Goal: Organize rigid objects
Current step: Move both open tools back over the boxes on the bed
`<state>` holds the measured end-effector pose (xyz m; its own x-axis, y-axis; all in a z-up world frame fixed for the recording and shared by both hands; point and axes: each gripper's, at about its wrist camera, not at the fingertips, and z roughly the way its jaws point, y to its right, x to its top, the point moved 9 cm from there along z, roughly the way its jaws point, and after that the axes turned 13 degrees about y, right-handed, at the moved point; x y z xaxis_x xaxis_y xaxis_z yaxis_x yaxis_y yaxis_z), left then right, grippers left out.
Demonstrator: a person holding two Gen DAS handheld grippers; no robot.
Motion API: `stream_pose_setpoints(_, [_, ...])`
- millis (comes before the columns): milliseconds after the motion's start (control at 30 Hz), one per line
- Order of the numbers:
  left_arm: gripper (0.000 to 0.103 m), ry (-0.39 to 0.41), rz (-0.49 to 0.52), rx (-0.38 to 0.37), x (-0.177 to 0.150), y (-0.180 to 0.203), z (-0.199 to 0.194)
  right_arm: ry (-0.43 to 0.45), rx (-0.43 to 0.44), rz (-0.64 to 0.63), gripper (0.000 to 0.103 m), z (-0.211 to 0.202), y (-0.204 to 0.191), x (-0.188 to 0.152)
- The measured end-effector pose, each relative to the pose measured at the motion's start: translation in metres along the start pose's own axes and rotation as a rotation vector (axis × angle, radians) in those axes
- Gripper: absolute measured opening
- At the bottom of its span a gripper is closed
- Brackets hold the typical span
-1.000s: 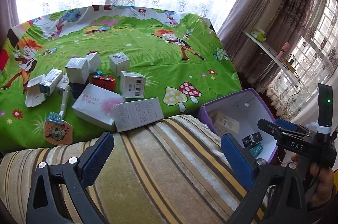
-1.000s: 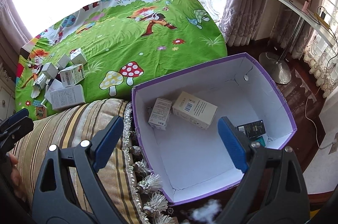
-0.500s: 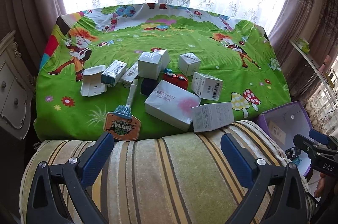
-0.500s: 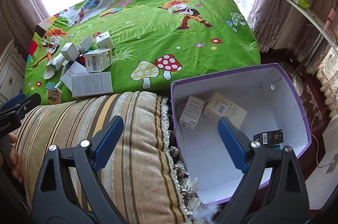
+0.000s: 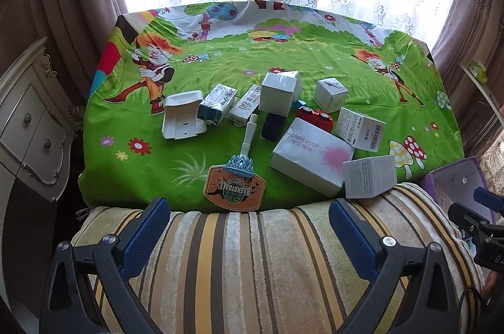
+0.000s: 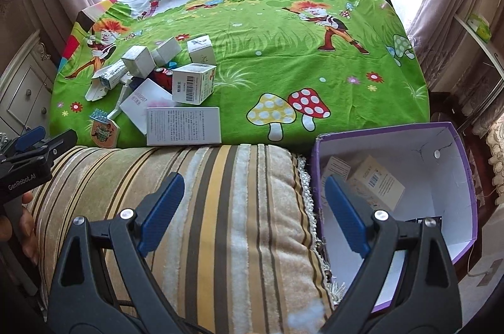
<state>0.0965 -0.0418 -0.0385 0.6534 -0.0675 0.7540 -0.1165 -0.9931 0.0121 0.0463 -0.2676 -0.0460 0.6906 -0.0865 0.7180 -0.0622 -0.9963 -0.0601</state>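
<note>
Now both my grippers tilt down over the striped cushion [image 5: 267, 255] — left fingers [image 5: 148, 230] and right fingers [image 6: 163, 201] spread wide, holding nothing. Ahead on the green sheet [image 5: 315, 63] lies the hoop toy [image 5: 234, 187], pole pointing away. Boxes [image 5: 312, 160] cluster beyond it — the purple bin [image 6: 453, 182] sits right.

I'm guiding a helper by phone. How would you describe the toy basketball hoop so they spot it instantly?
Look at the green cartoon bedsheet, at its near edge by the striped cushion. Left of the white boxes lies the toy basketball hoop: the only orange board, lettered BASKETBALL, with a blue net and white pole.
</note>
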Motion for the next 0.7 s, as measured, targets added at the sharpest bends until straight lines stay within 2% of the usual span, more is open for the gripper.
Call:
stream_pose_setpoints(200, [0.102,-0.025,-0.009,-0.001,-0.003,-0.006,0.009,-0.014,0.035,-0.023,0.092,0.011,-0.02,0.003])
stream_pose_setpoints(300, [0.1,-0.05,-0.045,-0.023,-0.005,-0.013,0.015,-0.018,0.051,-0.026,0.092,0.016,-0.029,0.006])
stream_pose_setpoints(400, [0.097,-0.078,-0.082,-0.056,-0.007,-0.019,0.023,-0.025,0.071,-0.035,0.092,0.022,-0.039,0.007])
stream_pose_setpoints(500, [0.09,-0.107,-0.106,-0.084,-0.008,-0.026,0.03,-0.033,0.089,-0.052,0.092,0.029,-0.05,0.009])
stream_pose_setpoints(700, [0.085,-0.138,-0.086,-0.111,-0.006,-0.028,0.043,-0.078,0.114,-0.071,0.092,0.05,-0.063,0.009])
